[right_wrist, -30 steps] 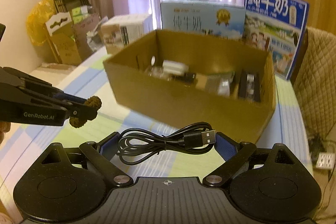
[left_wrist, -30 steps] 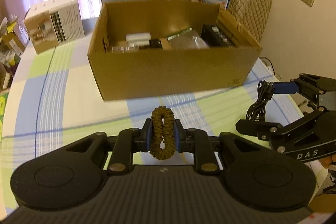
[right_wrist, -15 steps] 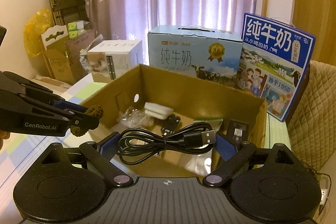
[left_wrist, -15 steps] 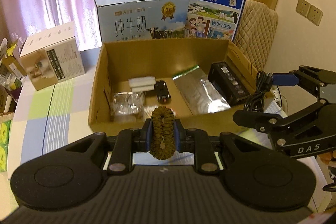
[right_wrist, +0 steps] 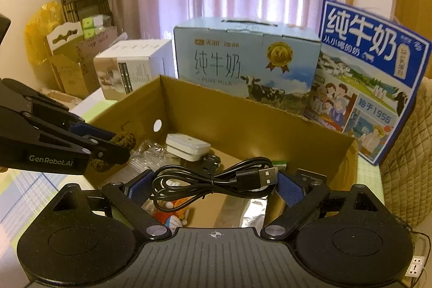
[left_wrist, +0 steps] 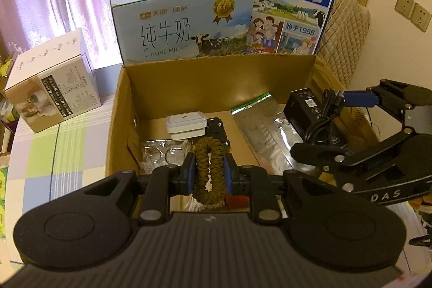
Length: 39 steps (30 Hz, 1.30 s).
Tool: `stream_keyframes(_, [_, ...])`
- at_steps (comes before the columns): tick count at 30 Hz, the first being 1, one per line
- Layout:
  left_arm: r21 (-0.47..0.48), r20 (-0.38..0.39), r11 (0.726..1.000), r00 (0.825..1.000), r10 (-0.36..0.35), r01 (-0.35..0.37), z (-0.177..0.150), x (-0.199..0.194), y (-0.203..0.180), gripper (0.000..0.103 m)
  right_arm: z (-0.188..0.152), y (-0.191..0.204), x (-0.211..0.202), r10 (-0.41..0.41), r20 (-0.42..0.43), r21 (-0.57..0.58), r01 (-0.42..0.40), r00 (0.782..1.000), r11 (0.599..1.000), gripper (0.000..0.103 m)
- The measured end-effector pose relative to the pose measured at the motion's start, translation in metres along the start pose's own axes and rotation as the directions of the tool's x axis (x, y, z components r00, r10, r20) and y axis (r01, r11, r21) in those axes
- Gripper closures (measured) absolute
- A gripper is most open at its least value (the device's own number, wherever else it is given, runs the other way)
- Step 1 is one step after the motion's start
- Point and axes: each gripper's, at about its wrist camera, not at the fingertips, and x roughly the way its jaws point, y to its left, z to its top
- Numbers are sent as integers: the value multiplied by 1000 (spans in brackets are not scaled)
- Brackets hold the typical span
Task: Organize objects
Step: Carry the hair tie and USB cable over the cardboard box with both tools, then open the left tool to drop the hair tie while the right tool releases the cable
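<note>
Claws (left_wrist: 209, 169) (right_wrist: 214, 184) — above box rim (left_wrist: 216, 60)

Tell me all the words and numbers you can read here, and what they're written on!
"纯牛奶", "PURE MILK", "3.6": light blue milk carton.
"纯牛奶", "1956": dark blue milk carton.
"GenRobot.AI": left tongs.
"DAS": right tongs.
White box: print too small to read.
Black box label: too small to read.
</note>
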Motion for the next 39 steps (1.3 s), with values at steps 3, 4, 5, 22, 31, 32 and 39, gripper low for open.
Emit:
stream_keyframes(3, [13, -12, 1000, 1000, 1, -1, 4, 12, -1, 84, 0, -2, 12, 14, -22, -1, -14, 1000, 1000, 11])
stream_keyframes(4, [17, -18, 1000, 1000, 1, -1, 6, 15, -1, 84, 0, -2, 16, 16, -29, -5, -16, 999, 1000, 11])
stream_keyframes(5, [21, -23, 1000, 1000, -1, 1, 7, 19, -1, 84, 0, -3, 19, 15, -34, -9, -16, 999, 1000, 11])
stream_keyframes(22, [20, -69, 1000, 998, -8, 9, 20, 61, 2, 72, 4, -16, 47, 16, -70, -19, -18, 997, 1000, 11])
stream_keyframes(31, [5, -59, 1000, 998, 23, -23, 21, 62, 11, 41, 6, -18, 49, 22, -64, -20, -23, 998, 1000, 11])
stream_keyframes(32, [2, -58, 1000, 998, 26, -26, 21, 61, 12, 40, 6, -18, 49, 24, -64, -22, -26, 998, 999, 11])
stream_keyframes(39, [-12, -55, 999, 997, 46, -47, 21, 58, 20, 31, 7, -14, 52, 33, -76, -42, -36, 997, 998, 11])
